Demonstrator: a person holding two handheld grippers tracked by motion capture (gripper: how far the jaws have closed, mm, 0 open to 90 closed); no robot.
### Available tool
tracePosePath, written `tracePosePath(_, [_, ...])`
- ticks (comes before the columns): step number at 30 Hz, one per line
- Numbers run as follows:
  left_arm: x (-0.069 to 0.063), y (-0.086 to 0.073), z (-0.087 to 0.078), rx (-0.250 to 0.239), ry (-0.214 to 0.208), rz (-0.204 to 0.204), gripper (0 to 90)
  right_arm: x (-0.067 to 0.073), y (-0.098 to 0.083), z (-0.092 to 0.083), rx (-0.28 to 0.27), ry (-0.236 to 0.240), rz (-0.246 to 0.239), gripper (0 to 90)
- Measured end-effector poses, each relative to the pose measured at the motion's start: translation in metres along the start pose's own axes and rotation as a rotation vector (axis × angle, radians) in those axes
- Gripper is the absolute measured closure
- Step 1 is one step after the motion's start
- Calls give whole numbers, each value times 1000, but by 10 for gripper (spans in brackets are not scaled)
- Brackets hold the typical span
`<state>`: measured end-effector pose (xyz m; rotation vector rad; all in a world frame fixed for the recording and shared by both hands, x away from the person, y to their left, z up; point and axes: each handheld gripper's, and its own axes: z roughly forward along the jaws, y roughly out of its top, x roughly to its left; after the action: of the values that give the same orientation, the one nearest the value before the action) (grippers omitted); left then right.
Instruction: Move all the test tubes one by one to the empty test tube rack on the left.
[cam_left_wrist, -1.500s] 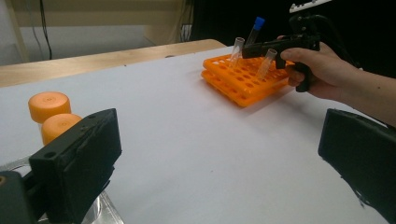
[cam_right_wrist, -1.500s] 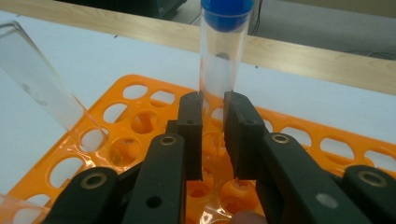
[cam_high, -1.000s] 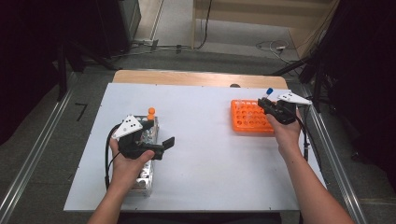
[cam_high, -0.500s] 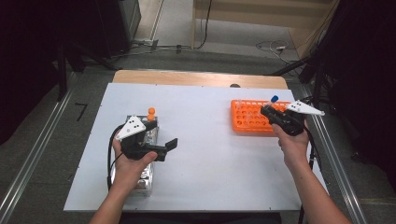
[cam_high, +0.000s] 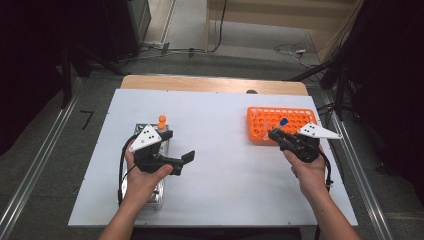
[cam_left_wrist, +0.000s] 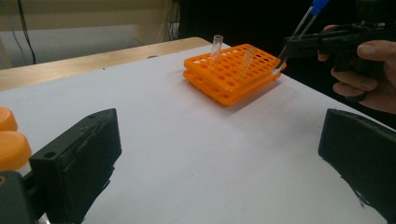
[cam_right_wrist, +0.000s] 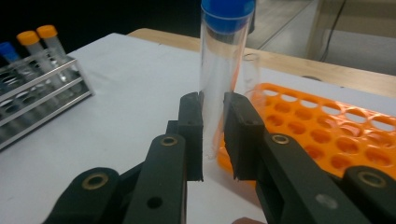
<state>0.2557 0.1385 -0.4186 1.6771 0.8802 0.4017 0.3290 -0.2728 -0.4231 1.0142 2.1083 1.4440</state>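
Other stuff I can see

A white table (cam_high: 220, 180) fills the middle of the high view. A wooden board (cam_high: 210, 82) sits along its top edge, and cables (cam_high: 292, 49) lie upper right.

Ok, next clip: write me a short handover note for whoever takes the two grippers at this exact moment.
Right gripper: shut on a blue-capped tube, held at the near edge of the orange rack, lower end not yet in a hole.
Left gripper: open, empty, above the metal rack at the table's left.
Done: two uncapped tubes already stand in the orange rack.
Left: seat the held tube in a free hole, probably then fetch the orange-capped tubes from the metal rack.
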Motion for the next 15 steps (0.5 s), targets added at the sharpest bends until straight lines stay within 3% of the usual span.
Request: tracePosePath(15, [-17,1,10,13,-53,35,0,54,-6,9,33,160,-63,751])
